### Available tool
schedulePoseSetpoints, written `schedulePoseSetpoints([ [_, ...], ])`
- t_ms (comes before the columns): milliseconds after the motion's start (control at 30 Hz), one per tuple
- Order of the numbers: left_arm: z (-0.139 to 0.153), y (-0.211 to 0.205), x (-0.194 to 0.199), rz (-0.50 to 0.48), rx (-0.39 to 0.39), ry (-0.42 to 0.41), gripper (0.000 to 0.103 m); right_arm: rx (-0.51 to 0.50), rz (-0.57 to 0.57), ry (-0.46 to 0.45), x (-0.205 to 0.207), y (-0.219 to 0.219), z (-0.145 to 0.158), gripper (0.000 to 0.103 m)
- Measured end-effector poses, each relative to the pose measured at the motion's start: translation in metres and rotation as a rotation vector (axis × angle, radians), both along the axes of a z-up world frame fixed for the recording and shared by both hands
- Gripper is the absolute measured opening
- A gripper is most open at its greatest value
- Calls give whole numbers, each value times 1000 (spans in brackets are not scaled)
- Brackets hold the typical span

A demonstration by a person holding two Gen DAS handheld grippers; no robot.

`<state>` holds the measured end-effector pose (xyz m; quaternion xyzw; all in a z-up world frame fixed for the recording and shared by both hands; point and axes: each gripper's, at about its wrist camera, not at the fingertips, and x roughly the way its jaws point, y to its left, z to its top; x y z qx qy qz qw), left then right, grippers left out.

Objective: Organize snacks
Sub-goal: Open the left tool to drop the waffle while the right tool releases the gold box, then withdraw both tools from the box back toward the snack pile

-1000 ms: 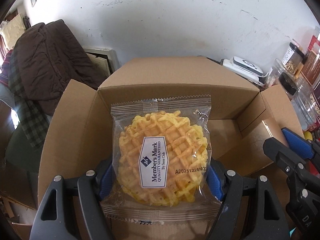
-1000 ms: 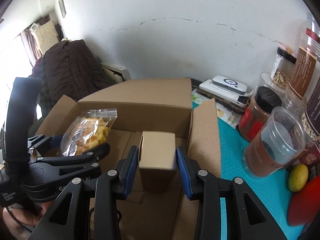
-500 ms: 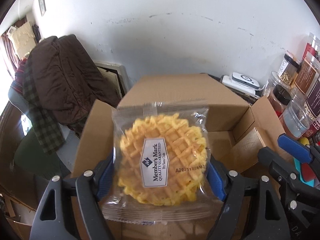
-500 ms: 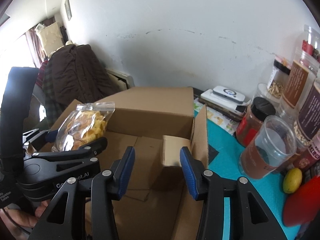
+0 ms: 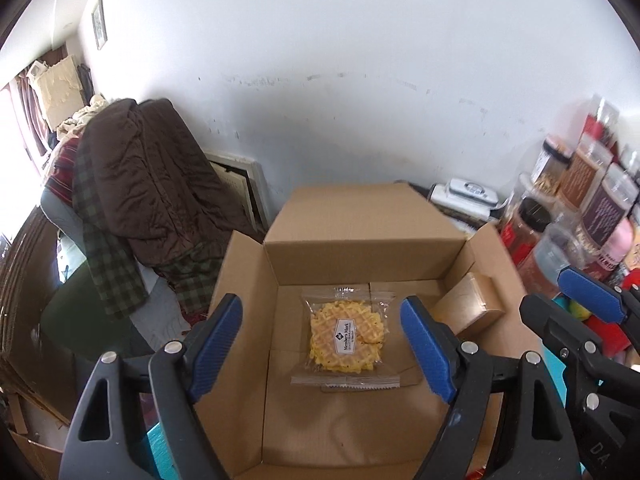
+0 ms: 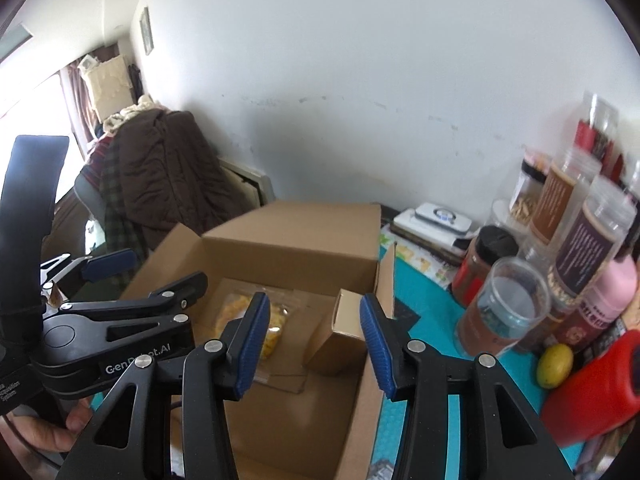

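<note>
An open cardboard box (image 5: pixel 352 420) fills the space below both handheld grippers, its flaps folded outward and its far wall standing against a scuffed white wall (image 5: pixel 360 80). Beyond the left gripper's left finger, a brown quilted coat (image 5: pixel 152 184) is draped over a chair. To the right of the box, past the right gripper's right finger, clear snack jars (image 6: pixel 580 248) crowd a teal mat (image 6: pixel 424 292), with a red container (image 6: pixel 596 396) and a small yellow fruit (image 6: pixel 554 365) nearest that gripper.

The left gripper (image 5: pixel 320 348) hovers above the box with its blue-padded jaws spread wide and nothing between the pads; they have just been opening. The wrapped waffle (image 5: pixel 346 338) lies flat on the box floor, label up, well below the gripper and seen in the gap between its two fingers, touching neither.

The right gripper (image 6: pixel 314 346) is also parted and empty, its jaws having just been opening too. The small brown carton (image 6: pixel 340 334) stands tilted on the box floor against the right-hand wall, just ahead of and below this gripper's fingertips, in the gap between them and clear of both pads. In the left wrist view the carton (image 5: pixel 468 306) sits just beyond the left gripper's right finger, near the waffle but apart from it.

A person's hand (image 6: pixel 52 432) grips the left gripper's handle.
</note>
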<state>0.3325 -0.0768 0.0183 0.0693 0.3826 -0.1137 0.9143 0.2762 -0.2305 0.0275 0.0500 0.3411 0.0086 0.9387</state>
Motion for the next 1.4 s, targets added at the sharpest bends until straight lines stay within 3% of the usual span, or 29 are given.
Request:
schedulePoseSetpoints([
  [300, 49, 23, -48, -4, -62, -85, 82, -29, 14, -96, -46, 17, 48, 47],
  [667, 87, 49, -113, -6, -95, -176, 82, -62, 22, -177, -107, 35, 83, 47],
  [933, 96, 64, -159, -32, -105, -205, 82, -77, 26, -213, -151, 50, 91, 47],
  [1000, 97, 68, -172, -43, -108, -207, 82, -78, 29, -218, -161, 53, 91, 51],
  [1400, 80, 87, -225, -115, -123, -181, 82, -66, 39, -216, -216, 73, 74, 52],
])
